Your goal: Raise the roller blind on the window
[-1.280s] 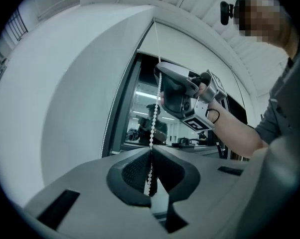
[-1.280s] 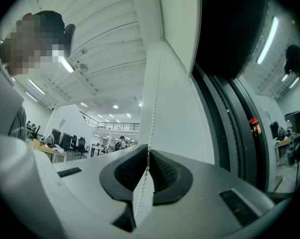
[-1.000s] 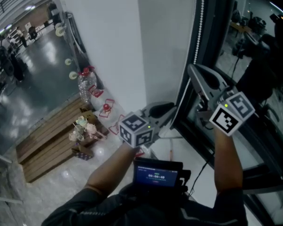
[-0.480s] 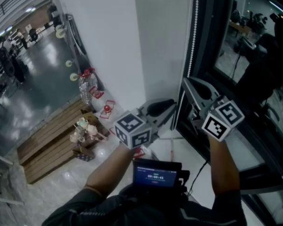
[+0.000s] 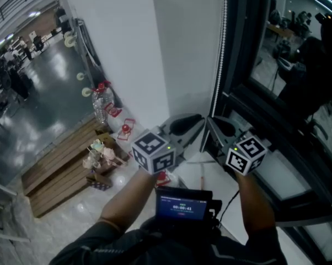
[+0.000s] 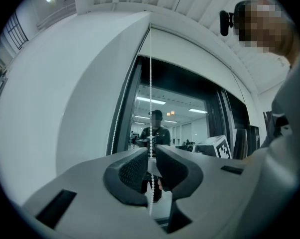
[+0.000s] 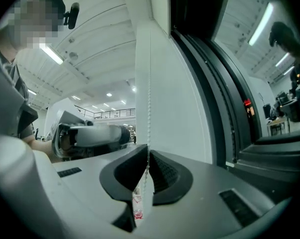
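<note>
Beside the dark-framed window [image 5: 276, 93], the roller blind's white beaded pull chain [image 5: 220, 65] hangs along the white wall [image 5: 127, 54]. The right gripper [image 7: 148, 151] pinches it tight. Just alongside, the left gripper [image 6: 152, 151] has its jaws slightly apart around the chain, not pressing.

The bead chain [image 5: 220, 48] runs off the top edge of the head view, so its upper end is out of sight. Its lower stretch slips behind the left gripper [image 5: 201, 127] and the right gripper [image 5: 211, 123], whose 2 marker cubes cover much of each body. The figures on the chest screen [image 5: 183, 206] are too small to read. The cluster of bits [image 5: 97, 154] beside the planks [image 5: 55, 170] is too small to tell, as are the people [image 5: 11, 73] down the hall.
</note>
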